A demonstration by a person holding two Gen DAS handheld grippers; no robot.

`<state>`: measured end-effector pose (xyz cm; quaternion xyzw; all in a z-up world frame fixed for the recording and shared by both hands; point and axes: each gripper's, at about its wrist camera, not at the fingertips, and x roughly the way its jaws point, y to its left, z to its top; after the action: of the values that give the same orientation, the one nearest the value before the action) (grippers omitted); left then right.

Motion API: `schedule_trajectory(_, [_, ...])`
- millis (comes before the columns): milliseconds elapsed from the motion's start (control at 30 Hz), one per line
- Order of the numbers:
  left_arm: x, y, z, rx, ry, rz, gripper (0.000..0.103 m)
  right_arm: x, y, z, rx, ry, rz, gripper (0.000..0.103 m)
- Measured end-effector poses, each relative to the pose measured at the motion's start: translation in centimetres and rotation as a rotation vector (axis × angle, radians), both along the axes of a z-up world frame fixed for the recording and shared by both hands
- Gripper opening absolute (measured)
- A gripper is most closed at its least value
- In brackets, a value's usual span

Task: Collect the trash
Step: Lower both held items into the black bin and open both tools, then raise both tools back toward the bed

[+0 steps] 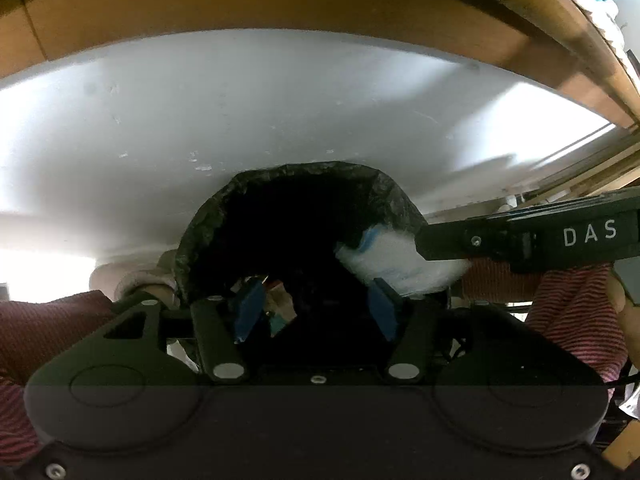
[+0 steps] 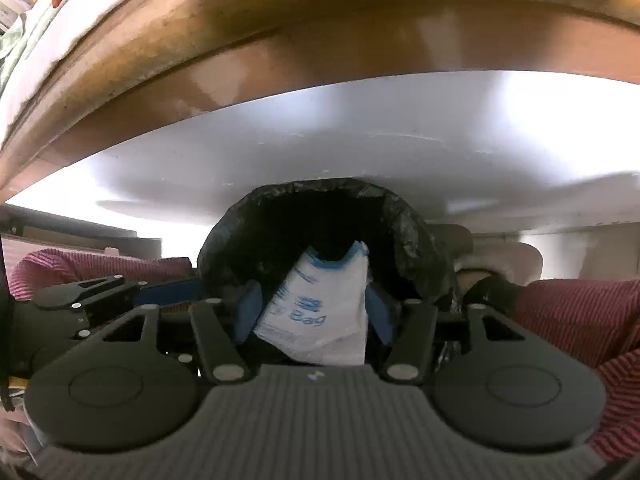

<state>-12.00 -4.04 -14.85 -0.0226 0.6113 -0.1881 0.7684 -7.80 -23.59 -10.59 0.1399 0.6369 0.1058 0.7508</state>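
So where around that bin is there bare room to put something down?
The pale floor beyond the black-lined bin, up to the wooden furniture edge, is bare. The bin mouth is crowded: both grippers and the white bag.

The bin's inside is black, its contents unreadable (only colored scraps peek out). The white bag's blue print is blurred, its lower corner hidden.

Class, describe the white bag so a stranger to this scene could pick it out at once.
Find the bin lined with a black trash bag on the pale floor. Over its dark mouth, between the right gripper's blue pads, hangs the white plastic bag. Its blue print and blue-edged top mark it out.
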Motion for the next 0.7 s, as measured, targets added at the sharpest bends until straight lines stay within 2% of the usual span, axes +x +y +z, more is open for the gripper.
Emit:
schedule_trajectory(433, [-0.4, -0.1, 1.9, -0.001, -0.059, -0.015, 0.065, -0.3, -0.4, 0.8, -0.006, -0.037, -0.001, 0.077])
schedule_trajectory(600, [-1.2, -0.2, 3.9, 0.004, -0.127, -0.029, 0.066, -1.0, -0.4, 2.1, -0.012, -0.087, 0.015, 0.077])
schedule_trajectory(700, [-2.0, 0.1, 6.0, -0.019, -0.189, -0.044, 0.068, -1.7, -0.1, 3.8, 0.003, -0.147, 0.088, 0.077])
